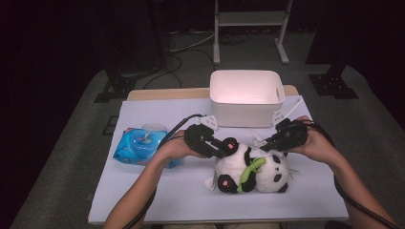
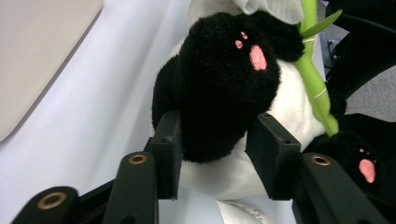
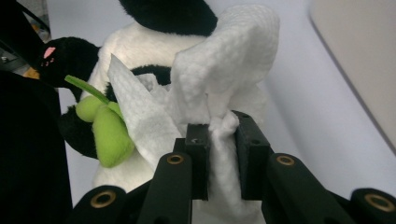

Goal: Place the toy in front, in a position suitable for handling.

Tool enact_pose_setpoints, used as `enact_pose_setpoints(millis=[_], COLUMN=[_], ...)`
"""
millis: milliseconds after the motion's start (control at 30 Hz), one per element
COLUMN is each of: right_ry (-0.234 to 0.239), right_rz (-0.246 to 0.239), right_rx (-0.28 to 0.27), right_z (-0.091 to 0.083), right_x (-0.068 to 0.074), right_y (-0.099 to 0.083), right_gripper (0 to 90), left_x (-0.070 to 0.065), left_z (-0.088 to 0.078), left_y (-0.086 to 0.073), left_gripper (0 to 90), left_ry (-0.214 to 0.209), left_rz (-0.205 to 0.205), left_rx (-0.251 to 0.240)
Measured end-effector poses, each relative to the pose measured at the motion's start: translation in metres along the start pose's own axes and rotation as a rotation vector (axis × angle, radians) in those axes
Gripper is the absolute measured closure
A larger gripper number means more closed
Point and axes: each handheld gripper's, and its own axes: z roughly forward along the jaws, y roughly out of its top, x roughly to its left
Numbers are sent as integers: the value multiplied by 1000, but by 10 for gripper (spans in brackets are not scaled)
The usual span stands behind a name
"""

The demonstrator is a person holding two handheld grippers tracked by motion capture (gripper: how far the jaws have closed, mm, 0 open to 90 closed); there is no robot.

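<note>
A plush panda [image 1: 250,169] lies on the white table [image 1: 157,200], in front of the white bin [image 1: 246,98] and near the middle of the table. The left gripper [image 1: 224,149] comes from the left side and holds one black paw [image 2: 224,88] of the panda; in the left gripper view the two pads stand on both sides of this paw and press into the plush, so the gripper is clamped on the paw. The paw has small pink marks on it. The right gripper [image 1: 268,143] comes from the right side, above the panda's body. In the right gripper view its jaws are close together and pinch a white wipe [image 3: 210,98]; the wipe is crumpled between the pads and the loose part of it lies against the white belly of the panda. A green bamboo piece [image 1: 250,171] lies across the panda's front, between the black limbs. At the left part of the table, well apart from the panda, there is a blue pack of wipes [image 1: 138,147] just beside the left forearm.
</note>
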Motion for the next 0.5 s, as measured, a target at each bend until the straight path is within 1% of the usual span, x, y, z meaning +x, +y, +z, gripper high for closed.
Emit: enact_pose_setpoints(millis=[33,67,100,267,300,367,400,467,500], right_ry=[21,21,37,39,42,39,37,39,37], right_rz=[-1,-1,-10,-26,-29,-34,-45,-41,-48], right_rx=[0,0,12,18,11,12,11,9,11], right_z=[4,4,8,13,15,16,17,19,20], right_x=[3,3,6,11,14,15,15,16,15], right_y=[1,1,2,5,7,8,9,12,13], right_gripper=[771,771,771,773,775,775,775,775,775], left_x=[-2,-3,-6,-9,-9,-9,-9,-9,-9], left_z=[0,-1,-3,-4,-4,-3,-2,-1,-1], left_y=[1,2,5,8,8,8,7,7,6], left_gripper=[544,544,527,523,521,522,523,527,529], left_ry=[-3,-6,-6,-9,-9,-12,-15,-23,-26], left_rz=[-2,3,13,21,21,22,21,20,22], left_rx=[-4,-4,0,7,8,5,4,4,1])
